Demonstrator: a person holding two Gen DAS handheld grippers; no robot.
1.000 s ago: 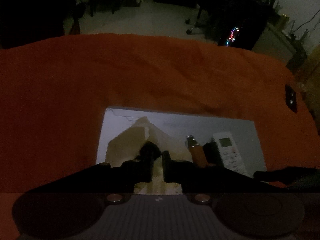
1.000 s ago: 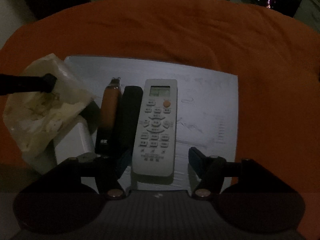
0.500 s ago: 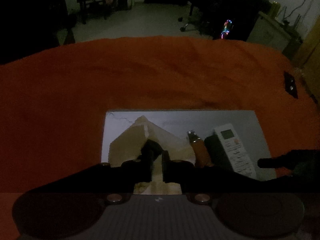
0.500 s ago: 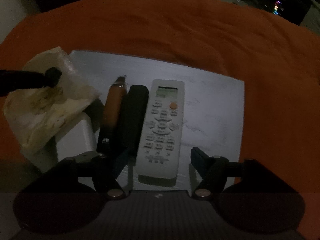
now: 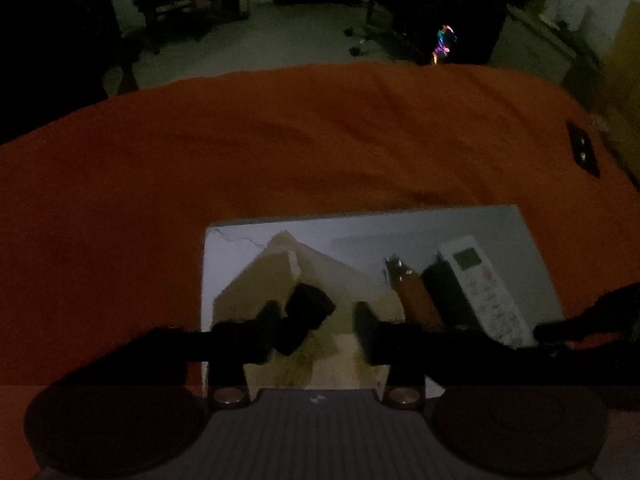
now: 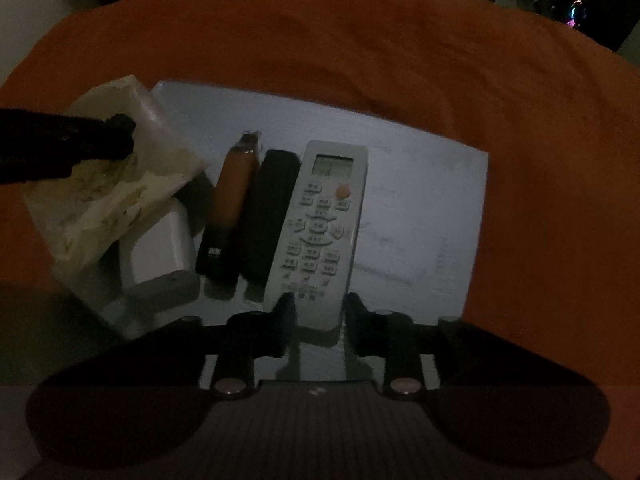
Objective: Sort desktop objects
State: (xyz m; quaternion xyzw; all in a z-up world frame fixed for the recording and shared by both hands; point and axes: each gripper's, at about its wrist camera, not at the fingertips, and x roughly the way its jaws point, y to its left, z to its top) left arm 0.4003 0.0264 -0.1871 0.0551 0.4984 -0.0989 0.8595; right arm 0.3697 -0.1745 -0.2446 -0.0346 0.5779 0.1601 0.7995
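My right gripper point(image 6: 316, 320) pinches the remote point(image 6: 320, 224); left gripper point(image 5: 316, 320), parted, straddles crumpled paper point(image 5: 320, 276); remote could slip.

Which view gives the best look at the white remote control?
The right wrist view: the white remote control lies centred, its display and buttons visible, its near end between the right gripper fingers. The left wrist view shows it small, dim and oblique near the right edge, partly cut off.

My left gripper point(image 5: 320, 320) is spread open over the crumpled beige paper point(image 5: 276, 276) on the white board point(image 5: 400, 228). Off to the right there's an orange-brown lighter thing point(image 5: 416, 296), a black bar point(image 5: 444, 292) and the white remote point(image 5: 480, 284), all lined up on the orange cloth point(image 5: 200, 152).
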